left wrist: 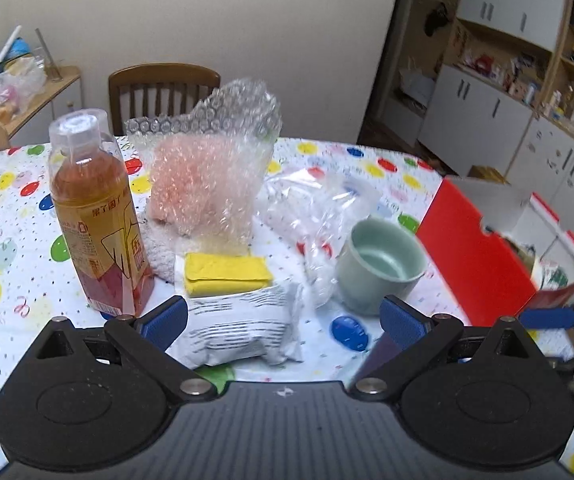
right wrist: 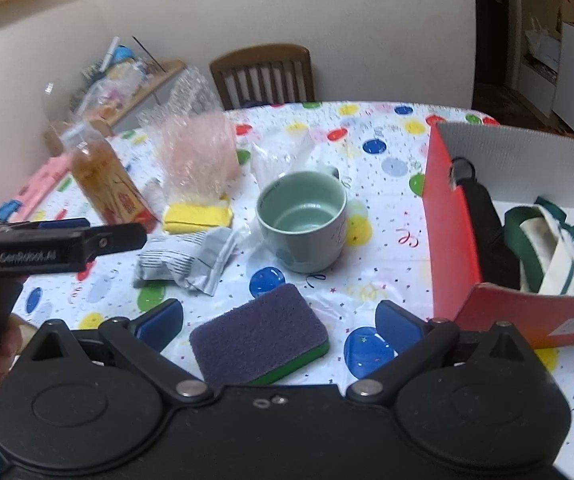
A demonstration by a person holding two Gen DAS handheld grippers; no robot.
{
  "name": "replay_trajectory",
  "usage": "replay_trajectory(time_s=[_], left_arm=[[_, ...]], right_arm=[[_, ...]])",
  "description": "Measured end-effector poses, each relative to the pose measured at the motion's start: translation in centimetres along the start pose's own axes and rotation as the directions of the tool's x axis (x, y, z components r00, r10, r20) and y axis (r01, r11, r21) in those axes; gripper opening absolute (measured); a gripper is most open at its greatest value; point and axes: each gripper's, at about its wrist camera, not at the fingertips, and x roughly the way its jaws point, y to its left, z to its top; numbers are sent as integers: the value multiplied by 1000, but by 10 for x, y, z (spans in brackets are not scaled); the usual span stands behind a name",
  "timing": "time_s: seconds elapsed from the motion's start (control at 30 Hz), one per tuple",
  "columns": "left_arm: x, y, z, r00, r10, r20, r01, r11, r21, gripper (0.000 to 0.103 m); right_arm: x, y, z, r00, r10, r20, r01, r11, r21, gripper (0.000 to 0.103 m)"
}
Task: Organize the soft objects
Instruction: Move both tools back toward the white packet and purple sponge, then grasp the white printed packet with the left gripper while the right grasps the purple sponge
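Your right claw (right wrist: 279, 322) hangs wide apart over the purple-and-green sponge (right wrist: 260, 340), pads clear of it. Pale green mug (right wrist: 302, 221) upright just beyond. Grey printed pouch (right wrist: 185, 261) left of mug, yellow cloth (right wrist: 198, 218) behind it. Red box (right wrist: 453, 232) right, holding a green-strapped bag (right wrist: 543, 252). Your left claw (right wrist: 65, 224) enters at left edge, over the worktop (right wrist: 387, 216).

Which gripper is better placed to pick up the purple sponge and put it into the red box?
The right gripper. It is open, with the purple sponge between its fingers and the red box on its right side. The left gripper faces the white packet.
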Motion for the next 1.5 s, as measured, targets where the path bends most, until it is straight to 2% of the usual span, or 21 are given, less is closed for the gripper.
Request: replay_trajectory(time_s=[0.47,0.57,0.8,1.0,1.13,1.37,1.5], left_arm=[[54,23,-3,995,-79,-68,90,982,168,103],[64,23,-4,993,-76,-93,94,973,209,103],[85,23,-4,985,-81,-151,120,955,272,103],[96,24,-7,980,-87,-178,138,944,299,103],[101,26,-6,979,-94,-181,146,944,296,103],[104,28,-10,977,-96,-193,151,944,294,101],[100,28,-13,977,-92,-194,147,945,292,93]], right_arm=[[67,7,8,984,-115,-139,137,977,161,102],[80,7,10,975,-134,-178,168,967,191,101],[96,2,17,962,-172,-210,224,940,256,100],[106,0,16,946,-210,-247,273,927,258,99],[109,-1,10,939,-198,-279,271,930,249,99],[101,-5,0,944,-143,-298,217,948,231,98],[96,-8,-6,942,-91,-322,175,954,244,95]])
